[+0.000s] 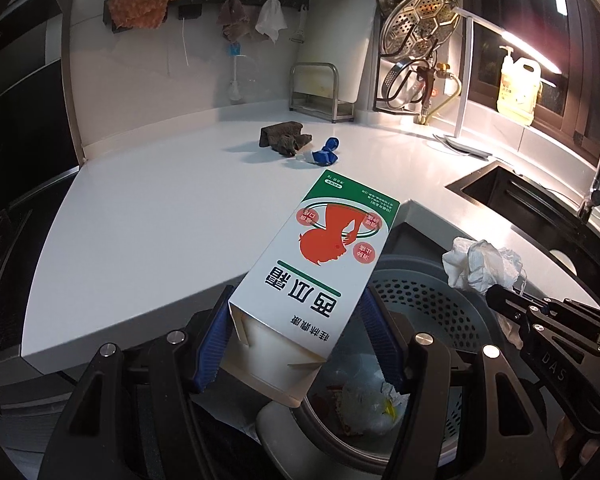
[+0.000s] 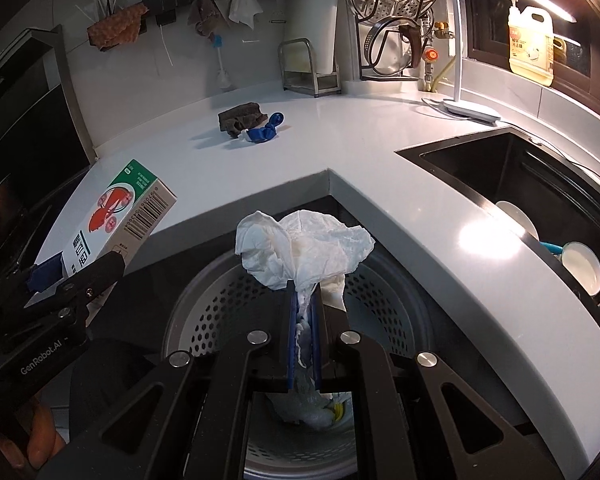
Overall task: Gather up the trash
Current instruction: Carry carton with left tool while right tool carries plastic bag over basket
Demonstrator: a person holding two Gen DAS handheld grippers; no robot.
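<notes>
**Left wrist view: carton and tissue held over the bin, ready to drop**

Left wrist view shows the left gripper grasping a white and green carton by its sides, open end toward the camera. The carton hangs partly over the counter edge and partly over the perforated grey bin below. Judged from this, the carton needs to come further over the bin mouth before release, so that it does not catch on the rim or tip back onto the counter.

Right wrist view shows the right gripper clenched on a crumpled white tissue, directly above the bin, where other waste already lies. Part the fingers fully; thin paper may cling to the pads.

Further back on the counter, a brown cloth and a blue scrap lie touching, not yet collected.
</notes>
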